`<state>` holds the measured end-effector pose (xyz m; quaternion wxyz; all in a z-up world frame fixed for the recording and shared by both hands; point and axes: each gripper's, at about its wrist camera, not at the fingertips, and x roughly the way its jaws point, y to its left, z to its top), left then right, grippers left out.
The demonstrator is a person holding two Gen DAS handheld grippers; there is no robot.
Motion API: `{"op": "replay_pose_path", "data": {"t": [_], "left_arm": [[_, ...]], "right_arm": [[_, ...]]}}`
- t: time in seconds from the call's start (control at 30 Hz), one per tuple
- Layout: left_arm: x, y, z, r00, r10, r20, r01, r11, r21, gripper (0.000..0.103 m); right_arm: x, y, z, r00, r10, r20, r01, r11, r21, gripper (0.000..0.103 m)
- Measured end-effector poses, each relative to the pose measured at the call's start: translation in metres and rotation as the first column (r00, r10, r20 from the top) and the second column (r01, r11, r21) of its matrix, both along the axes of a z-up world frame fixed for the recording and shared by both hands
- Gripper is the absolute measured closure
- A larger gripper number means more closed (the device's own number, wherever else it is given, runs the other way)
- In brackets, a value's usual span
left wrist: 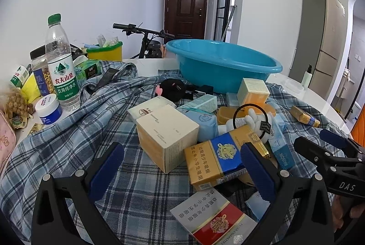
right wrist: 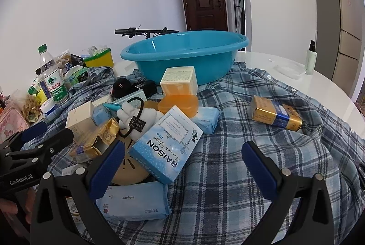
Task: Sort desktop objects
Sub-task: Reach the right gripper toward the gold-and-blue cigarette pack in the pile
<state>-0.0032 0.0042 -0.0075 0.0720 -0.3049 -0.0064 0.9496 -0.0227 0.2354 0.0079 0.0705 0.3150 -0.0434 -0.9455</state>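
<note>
A heap of small boxes lies on a blue plaid shirt (left wrist: 68,142) spread over the table. My left gripper (left wrist: 182,169) is open just above the heap, with a cream and orange box (left wrist: 166,137) and a gold and blue cigarette pack (left wrist: 216,160) between its fingers, touching neither. A red and white cigarette pack (left wrist: 214,219) lies nearest. My right gripper (right wrist: 182,167) is open over the shirt (right wrist: 239,176), beside a light blue RAISON box (right wrist: 166,144). A blue basin (right wrist: 184,55) stands behind the heap. A second gold and blue pack (right wrist: 276,116) lies apart at right.
At the left stand a water bottle (left wrist: 60,64), a jar of nuts (left wrist: 42,71), a white tub (left wrist: 49,109) and a yellow bin (left wrist: 106,52). A pump bottle (right wrist: 310,59) and clear tray (right wrist: 288,69) sit at the table's far right. A white plush toy with a black hair band (right wrist: 134,114) tops the heap.
</note>
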Motion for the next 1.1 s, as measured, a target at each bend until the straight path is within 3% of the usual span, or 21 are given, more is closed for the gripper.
{"op": "replay_pose_path", "data": {"t": [0.3, 0.57, 0.67, 0.9, 1.1], "left_arm": [[0.007, 0.010, 0.000, 1.000, -0.021, -0.012, 0.020, 0.999, -0.051, 0.000], [0.003, 0.013, -0.011, 0.998, -0.067, 0.021, 0.068, 0.997, -0.039, 0.000], [0.001, 0.013, -0.016, 0.995, -0.085, 0.043, 0.086, 0.996, -0.024, 0.000], [-0.002, 0.010, -0.023, 0.989, -0.126, 0.072, 0.126, 0.992, 0.013, 0.018], [0.000, 0.015, -0.024, 0.978, -0.190, 0.090, 0.188, 0.982, 0.033, 0.042]], "right_arm": [[0.002, -0.002, -0.001, 0.999, 0.045, 0.003, -0.045, 0.999, -0.017, 0.004], [-0.002, -0.005, -0.011, 0.997, 0.070, 0.033, -0.069, 0.997, -0.042, 0.005], [-0.005, -0.008, -0.014, 0.996, 0.077, 0.047, -0.075, 0.997, -0.037, 0.012], [-0.004, -0.016, -0.014, 0.989, 0.134, 0.057, -0.132, 0.990, -0.050, 0.022], [-0.002, -0.022, -0.013, 0.984, 0.169, 0.055, -0.167, 0.985, -0.040, 0.045]]}}
